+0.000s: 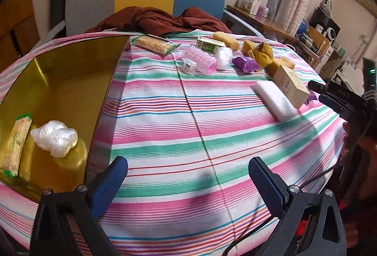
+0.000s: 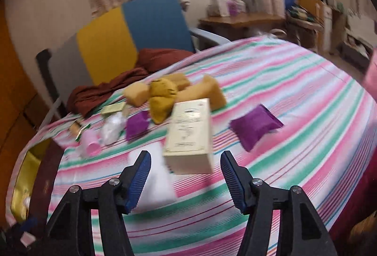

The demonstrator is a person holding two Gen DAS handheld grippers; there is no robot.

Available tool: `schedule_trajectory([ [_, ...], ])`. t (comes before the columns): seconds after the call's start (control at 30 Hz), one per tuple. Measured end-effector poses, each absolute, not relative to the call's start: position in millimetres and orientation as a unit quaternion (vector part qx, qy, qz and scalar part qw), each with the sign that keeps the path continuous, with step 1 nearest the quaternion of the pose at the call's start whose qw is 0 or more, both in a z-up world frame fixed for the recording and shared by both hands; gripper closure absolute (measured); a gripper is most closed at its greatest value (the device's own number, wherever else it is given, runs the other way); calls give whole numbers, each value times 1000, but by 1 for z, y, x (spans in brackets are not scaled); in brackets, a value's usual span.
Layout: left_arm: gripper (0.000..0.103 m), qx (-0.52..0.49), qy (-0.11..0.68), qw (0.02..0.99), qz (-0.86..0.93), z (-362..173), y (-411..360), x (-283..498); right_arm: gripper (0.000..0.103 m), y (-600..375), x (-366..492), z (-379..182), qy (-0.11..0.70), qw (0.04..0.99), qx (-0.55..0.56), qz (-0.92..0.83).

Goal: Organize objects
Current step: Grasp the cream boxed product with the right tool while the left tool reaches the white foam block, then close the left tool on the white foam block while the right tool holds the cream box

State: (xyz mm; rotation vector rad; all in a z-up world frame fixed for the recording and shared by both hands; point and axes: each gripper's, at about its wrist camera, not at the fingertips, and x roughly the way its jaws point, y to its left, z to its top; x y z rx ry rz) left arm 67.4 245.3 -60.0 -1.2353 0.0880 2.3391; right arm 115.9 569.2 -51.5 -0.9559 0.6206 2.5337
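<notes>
As the right tool (image 2: pixel 186 176) gapes empty before the stiff, light cream cardboard box (image 2: pixel 188 136), its narrow sides should be gripped.

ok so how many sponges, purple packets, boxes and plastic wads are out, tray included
yellow sponges: 3
purple packets: 2
boxes: 2
clear plastic wads: 2
total: 9

White letters "DAS" stand on the black body of the right gripper (image 1: pixel 329 94) at three o'clock; print on the boxes and packets is too small to read.
</notes>
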Motion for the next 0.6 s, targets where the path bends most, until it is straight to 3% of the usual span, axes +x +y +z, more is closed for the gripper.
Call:
schedule_trajectory([
  [0.07, 0, -455, 30, 243, 856, -59, 247, 66, 41, 576, 108, -52, 232, 188, -338, 892],
  [0.13, 0, -452, 32, 240, 859, -57, 249, 66, 30, 572, 94, -53, 225, 187, -344, 892],
  [0.27, 0, -441, 49, 237, 864, -52, 256, 64, 29, 561, 59, -69, 177, 219, -381, 881],
  [0.43, 0, -445, 57, 244, 860, -54, 271, 54, 51, 570, 54, -84, 103, 235, -371, 892],
  [0.5, 0, -451, 53, 247, 856, -55, 282, 45, 52, 577, 57, -88, 89, 240, -368, 894],
  [0.6, 0, -452, 33, 243, 858, -55, 299, 36, 52, 600, 69, -90, 149, 249, -353, 890],
])
